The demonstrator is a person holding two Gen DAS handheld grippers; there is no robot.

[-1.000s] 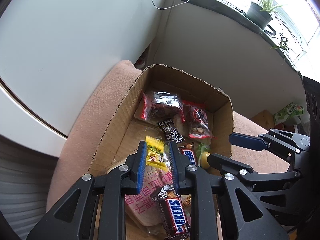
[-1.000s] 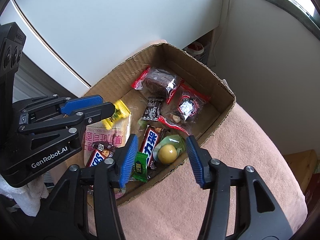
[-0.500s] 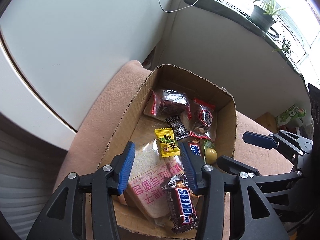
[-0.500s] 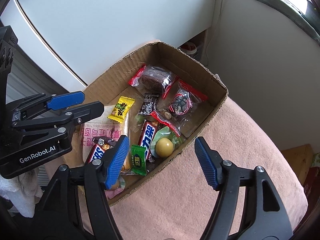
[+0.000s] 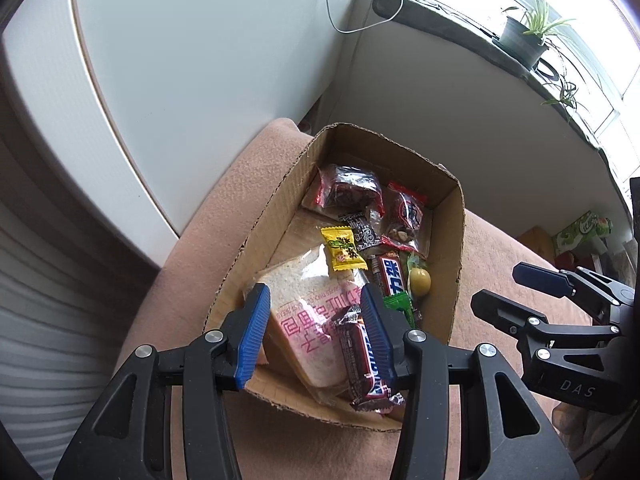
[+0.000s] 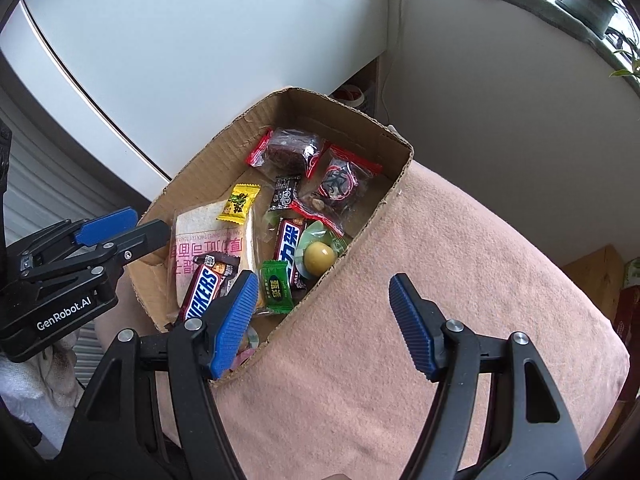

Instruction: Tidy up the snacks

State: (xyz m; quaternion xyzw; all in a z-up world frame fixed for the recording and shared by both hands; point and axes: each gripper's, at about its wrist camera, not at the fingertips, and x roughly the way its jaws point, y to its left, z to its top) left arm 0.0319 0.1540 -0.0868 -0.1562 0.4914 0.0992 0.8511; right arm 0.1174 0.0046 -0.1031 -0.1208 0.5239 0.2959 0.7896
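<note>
Box: brown cardboard box on pink blanket, snacks piled inside.
L gripper: fingers half apart, empty, just opened; over box's 6 o'clock end.
Yellow sweet wrapper: lies on clear-wrapped bread slice, 12 o'clock of L fingers, long axis 11–5.
R gripper: fingers wide, empty, over blanket by box wall; farther off.

1. Left wrist cam: looks steeply down, close above cardboard box, from its near-left end.
2. Right wrist cam: steeply down, close, from box's right side.
3. Both share box interior + pink blanket.
</note>
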